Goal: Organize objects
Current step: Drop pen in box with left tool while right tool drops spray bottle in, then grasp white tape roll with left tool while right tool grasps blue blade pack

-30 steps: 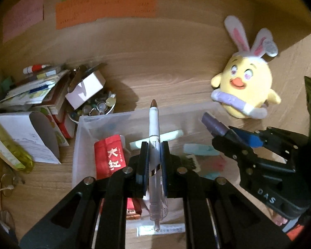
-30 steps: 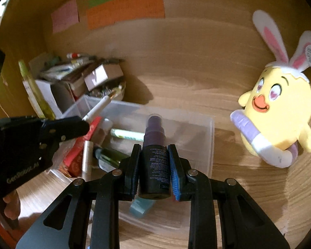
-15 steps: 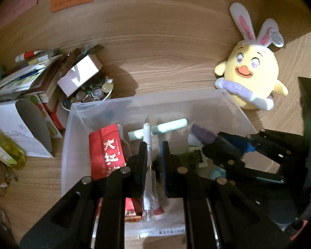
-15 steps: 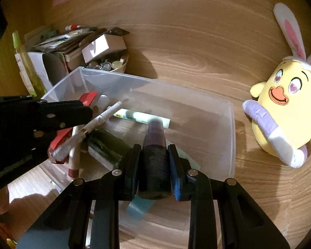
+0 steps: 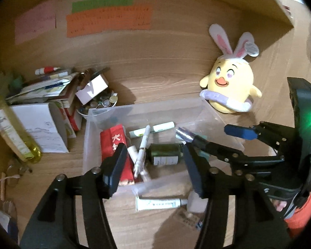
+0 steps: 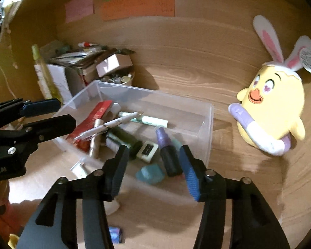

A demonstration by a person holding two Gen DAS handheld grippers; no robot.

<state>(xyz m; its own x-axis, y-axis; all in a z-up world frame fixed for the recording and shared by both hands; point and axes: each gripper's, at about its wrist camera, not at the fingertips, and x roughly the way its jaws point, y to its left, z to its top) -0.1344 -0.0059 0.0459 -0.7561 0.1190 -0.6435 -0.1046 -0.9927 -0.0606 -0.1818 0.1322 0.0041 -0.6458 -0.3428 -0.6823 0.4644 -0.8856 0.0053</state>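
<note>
Nearest the left camera, the left gripper (image 5: 153,166) now stands with its fingers spread wide and nothing between them, where a second ago they were clamped on the white pen (image 5: 142,151); that pen has dropped into the clear bin (image 5: 105,112) and lies slanted across the red packet (image 5: 114,143), its tip propped toward the green marker (image 5: 153,128). The right gripper (image 6: 153,166) has done the same; its fingers are wide apart and hold nothing, and the dark spray bottle (image 6: 168,151) it carried half a second ago now lies inside the bin, leaning close to the blue-padded finger but seemingly free of it, beside a small teal block (image 6: 150,174) and a dark green bottle (image 6: 122,140). So both items look delivered, and this pair of placements appears finished; the judgement is that each hand is now free to fetch the next piece.

Candidates lie close by on the wooden desk (image 5: 165,78); a white tube (image 5: 159,204) sits just in front of the bin's near wall. Further back, left of the bin, stands a heap of boxes and papers (image 5: 51,87) with a yellow bottle (image 5: 8,128) leaning beside it; off to the right sits a yellow plush chick (image 5: 230,87); coloured paper notes (image 5: 108,19) are stuck on the back wall.
</note>
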